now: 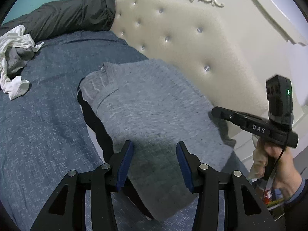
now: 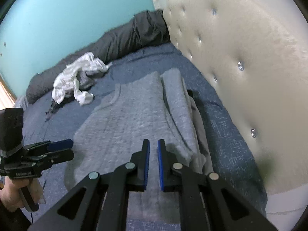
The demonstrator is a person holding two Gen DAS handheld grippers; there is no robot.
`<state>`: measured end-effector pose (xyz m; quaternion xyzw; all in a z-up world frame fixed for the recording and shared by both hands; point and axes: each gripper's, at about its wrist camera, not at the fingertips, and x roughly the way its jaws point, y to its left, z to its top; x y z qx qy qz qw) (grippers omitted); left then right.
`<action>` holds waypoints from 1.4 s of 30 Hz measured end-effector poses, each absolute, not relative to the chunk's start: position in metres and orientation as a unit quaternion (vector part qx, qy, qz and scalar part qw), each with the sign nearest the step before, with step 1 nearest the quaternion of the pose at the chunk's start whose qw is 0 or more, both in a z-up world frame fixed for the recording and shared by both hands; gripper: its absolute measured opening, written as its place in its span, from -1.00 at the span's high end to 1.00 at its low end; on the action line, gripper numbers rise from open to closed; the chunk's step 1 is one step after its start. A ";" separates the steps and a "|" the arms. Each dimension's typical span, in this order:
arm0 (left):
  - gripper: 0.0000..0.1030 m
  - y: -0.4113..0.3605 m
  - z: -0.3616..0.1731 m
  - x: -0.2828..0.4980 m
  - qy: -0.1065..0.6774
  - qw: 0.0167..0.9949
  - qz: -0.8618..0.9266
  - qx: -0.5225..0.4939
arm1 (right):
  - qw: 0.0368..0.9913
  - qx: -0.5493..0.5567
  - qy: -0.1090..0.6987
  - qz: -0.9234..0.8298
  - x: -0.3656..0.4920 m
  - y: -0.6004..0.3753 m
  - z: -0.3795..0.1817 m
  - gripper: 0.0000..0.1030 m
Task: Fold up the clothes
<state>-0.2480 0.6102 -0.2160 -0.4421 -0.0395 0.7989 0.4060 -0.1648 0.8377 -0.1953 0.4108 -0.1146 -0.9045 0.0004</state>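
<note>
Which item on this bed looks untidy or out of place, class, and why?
The white garment lies crumpled in a heap on the blue cover, beside the dark bedding along the far edge. By contrast, the grey garment is spread fairly flat near the headboard. Nothing looks spilled or damaged.

We are looking at a sweater (image 2: 123, 119) lying flat on the bed (image 2: 227, 138), just beside the headboard (image 2: 250, 77) on its right. A folded part (image 2: 179, 104) is lying along the sweater's right edge. Behind it and to the left, a crumpled pile of clothes (image 2: 77, 79) is sitting on the bed, touching a long pillow (image 2: 119, 40) that is running along the wall (image 2: 57, 19).
</note>
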 end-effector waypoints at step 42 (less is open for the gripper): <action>0.02 0.615 -0.203 -0.215 -0.001 0.424 0.793 -0.437 | -0.053 0.391 -0.188 -0.899 -0.145 0.876 -0.199 1.00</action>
